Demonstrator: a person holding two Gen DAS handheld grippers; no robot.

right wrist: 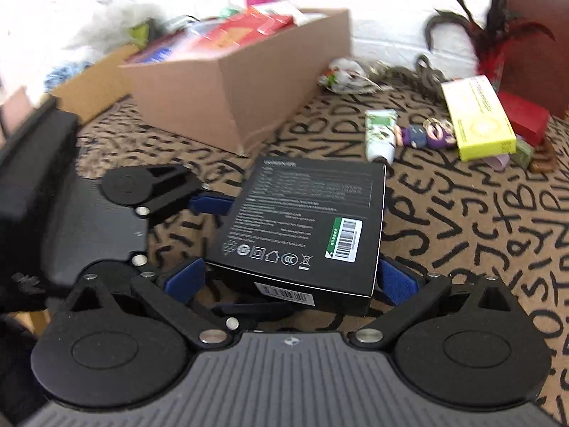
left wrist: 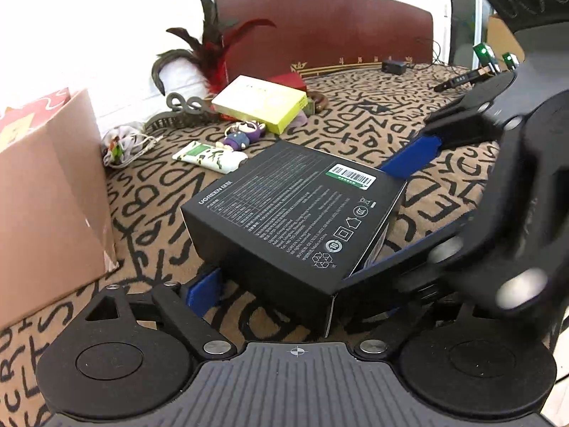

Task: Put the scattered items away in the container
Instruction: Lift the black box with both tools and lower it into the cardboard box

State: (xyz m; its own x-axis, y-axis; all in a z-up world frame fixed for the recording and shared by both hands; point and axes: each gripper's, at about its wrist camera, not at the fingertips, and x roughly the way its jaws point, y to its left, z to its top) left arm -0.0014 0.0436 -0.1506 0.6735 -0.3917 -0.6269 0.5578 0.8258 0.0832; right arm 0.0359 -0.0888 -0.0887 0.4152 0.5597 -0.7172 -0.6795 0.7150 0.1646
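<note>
Left wrist view: black box (left wrist: pixel 284 206) between spread jaws of left gripper (left wrist: pixel 298 267) and right gripper (right wrist: pixel 290 281), actual grip impossible to tell.

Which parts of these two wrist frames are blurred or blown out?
Left wrist: the right claw at frame right is motion-smeared, the black box print stays sharp, the wall behind is overexposed. Right wrist: the cardboard box contents and far clutter are soft, the top left is washed white, and edges bend from fisheye.

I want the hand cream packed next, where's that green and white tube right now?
The tube lies on the lettered cloth just beyond the black box, beside the little purple figure, right of the cardboard container.
</note>
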